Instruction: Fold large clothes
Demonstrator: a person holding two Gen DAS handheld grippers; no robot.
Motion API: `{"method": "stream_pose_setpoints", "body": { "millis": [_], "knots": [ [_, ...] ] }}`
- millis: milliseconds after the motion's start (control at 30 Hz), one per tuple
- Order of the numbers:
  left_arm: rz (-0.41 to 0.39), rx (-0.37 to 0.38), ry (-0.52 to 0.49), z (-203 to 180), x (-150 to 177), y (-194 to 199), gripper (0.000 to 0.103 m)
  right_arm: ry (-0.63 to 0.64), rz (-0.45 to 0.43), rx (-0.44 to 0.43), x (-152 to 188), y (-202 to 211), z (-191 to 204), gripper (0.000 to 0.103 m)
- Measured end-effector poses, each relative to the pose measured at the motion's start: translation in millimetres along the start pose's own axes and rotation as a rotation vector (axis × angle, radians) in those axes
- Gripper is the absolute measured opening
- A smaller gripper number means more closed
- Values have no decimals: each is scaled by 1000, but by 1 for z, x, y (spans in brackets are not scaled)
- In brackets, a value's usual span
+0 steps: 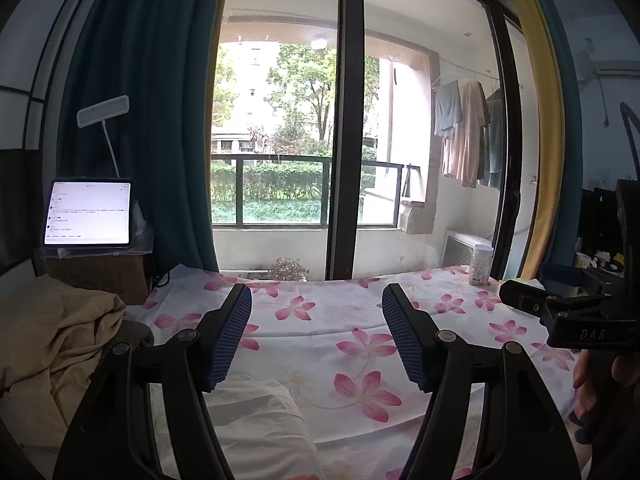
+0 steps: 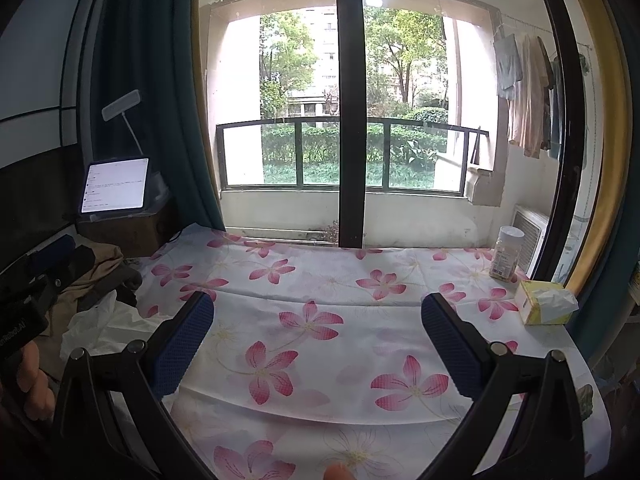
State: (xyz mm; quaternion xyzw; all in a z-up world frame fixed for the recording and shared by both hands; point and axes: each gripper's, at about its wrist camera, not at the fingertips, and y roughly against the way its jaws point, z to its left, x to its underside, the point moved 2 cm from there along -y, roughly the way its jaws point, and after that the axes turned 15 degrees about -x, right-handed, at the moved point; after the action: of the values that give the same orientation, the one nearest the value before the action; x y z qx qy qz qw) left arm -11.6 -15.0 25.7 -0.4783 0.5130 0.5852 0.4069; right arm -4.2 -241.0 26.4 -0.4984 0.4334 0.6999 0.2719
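Left wrist view: the left gripper [image 1: 316,332] is held with its jaws standing wide apart above a flowered sheet [image 1: 360,344], and nothing is gripped between the blue pads [image 1: 230,340]. A white garment [image 1: 256,420] is seen lying crumpled on the sheet at 6 o'clock, just below the left pad; whether it is touched cannot be told. A tan cloth [image 1: 52,352] is heaped at 8 o'clock, off the sheet's edge. A lit tablet [image 1: 88,214] is propped at 9 o'clock, with a white lamp [image 1: 103,111] above it beside a dark curtain [image 1: 152,120]. A jar [image 1: 480,265] stands on the sheet at 3 o'clock, near the glass door [image 1: 348,120]. The other gripper's black body and a hand [image 1: 592,384] are seen at 4 o'clock.

In the right wrist view, the right gripper [image 2: 318,344] is likewise spread wide over the sheet and holds nothing. The white garment [image 2: 108,324] is found at 9 o'clock, just beside the left pad, with the tan cloth behind it. A tissue box [image 2: 540,304] sits at 3 o'clock, near the jar. Clothes [image 2: 528,92] are hung on the balcony at 1 o'clock.
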Motion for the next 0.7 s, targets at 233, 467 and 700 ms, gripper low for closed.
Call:
{"method": "stream_pose_setpoints", "body": {
  "millis": [233,467,700],
  "knots": [
    [3,4,6,0,1,-1,71,-3,2,3,0,-1,-2,102],
    [1,3,3,-1,2,-2,71,-6,3,4,1,-1,-2,102],
    [3,3,1,-2,3,-2,71,-9,2,6,2,0,-4,102]
  ]
}}
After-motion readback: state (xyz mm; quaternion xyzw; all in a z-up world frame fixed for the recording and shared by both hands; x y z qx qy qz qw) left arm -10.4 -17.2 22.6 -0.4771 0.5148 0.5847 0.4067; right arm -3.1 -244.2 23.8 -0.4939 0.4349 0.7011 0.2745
